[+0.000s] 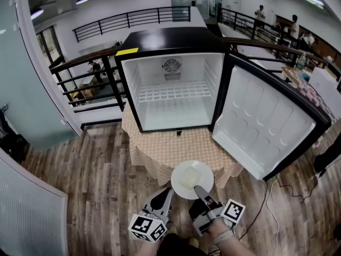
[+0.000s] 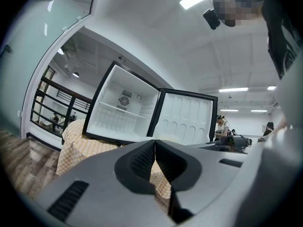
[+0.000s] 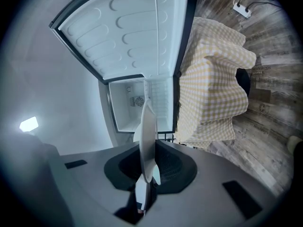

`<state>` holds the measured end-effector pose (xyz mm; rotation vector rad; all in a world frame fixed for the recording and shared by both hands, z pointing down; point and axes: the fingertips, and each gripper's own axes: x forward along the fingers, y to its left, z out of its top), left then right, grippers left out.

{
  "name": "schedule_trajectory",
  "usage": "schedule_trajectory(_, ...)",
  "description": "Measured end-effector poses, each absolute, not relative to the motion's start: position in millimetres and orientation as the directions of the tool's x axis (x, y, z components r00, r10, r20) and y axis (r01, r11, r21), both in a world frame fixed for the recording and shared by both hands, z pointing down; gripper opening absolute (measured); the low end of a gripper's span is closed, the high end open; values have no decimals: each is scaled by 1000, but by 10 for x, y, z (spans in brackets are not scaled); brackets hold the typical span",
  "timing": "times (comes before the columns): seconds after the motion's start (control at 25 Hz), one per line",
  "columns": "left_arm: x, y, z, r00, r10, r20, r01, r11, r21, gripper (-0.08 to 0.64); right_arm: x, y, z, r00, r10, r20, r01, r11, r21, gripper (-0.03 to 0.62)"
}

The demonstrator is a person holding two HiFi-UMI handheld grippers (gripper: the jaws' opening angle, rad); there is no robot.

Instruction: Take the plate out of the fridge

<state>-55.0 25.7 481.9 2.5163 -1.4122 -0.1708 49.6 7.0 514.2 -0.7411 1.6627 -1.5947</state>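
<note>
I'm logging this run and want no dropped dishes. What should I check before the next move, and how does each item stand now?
1. Right claw shut on the plate rim: ok.
2. Plate out of the fridge: ok, it is held in front of it.
3. Shelf holds nothing else: ok.
4. Left claw free: ok, shut on nothing.
5. Door closed: not ok, wide open.
6. Grip firm enough for the carry: cannot tell.
</note>
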Motion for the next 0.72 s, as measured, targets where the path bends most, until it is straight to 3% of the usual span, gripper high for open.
schedule_trajectory(0.72, -488, 517, 4716, 485, -875, 18, -851, -467, 241, 9, 538, 319, 5094, -627, -770, -118, 97, 73, -993, 57)
